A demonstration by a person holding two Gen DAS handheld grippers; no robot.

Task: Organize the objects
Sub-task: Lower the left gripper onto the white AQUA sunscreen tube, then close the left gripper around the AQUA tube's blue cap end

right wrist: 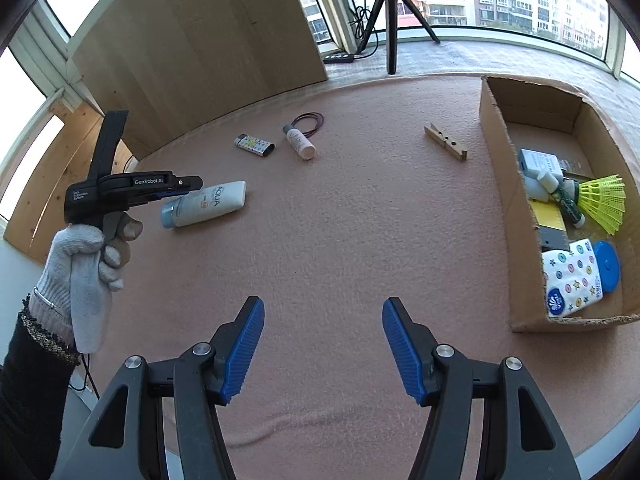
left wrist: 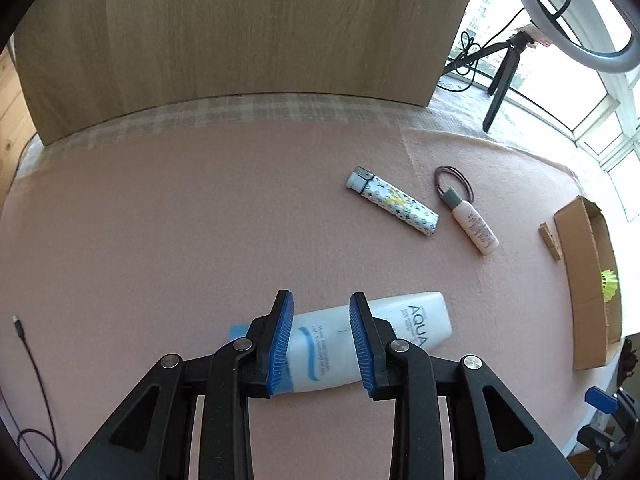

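A white AQUA tube (left wrist: 320, 340) with a blue cap lies on the pink cloth; it also shows in the right wrist view (right wrist: 208, 203). My left gripper (left wrist: 322, 320) straddles its middle, blue pads on either side, not visibly pressing it. A patterned lighter (left wrist: 392, 206), a small pink bottle (left wrist: 474, 224), a hair tie (left wrist: 454, 180) and a wooden clothespin (left wrist: 550, 240) lie farther right. My right gripper (right wrist: 323, 328) is open and empty above bare cloth, left of the cardboard box (right wrist: 496, 200).
The box holds a yellow shuttlecock (right wrist: 604, 204), a tissue pack (right wrist: 570, 278), a blue disc and small bottles. A wooden panel (left wrist: 240, 32) stands behind the table. A tripod (right wrist: 390, 8) stands at the back. A black cable (left wrist: 36, 380) lies left.
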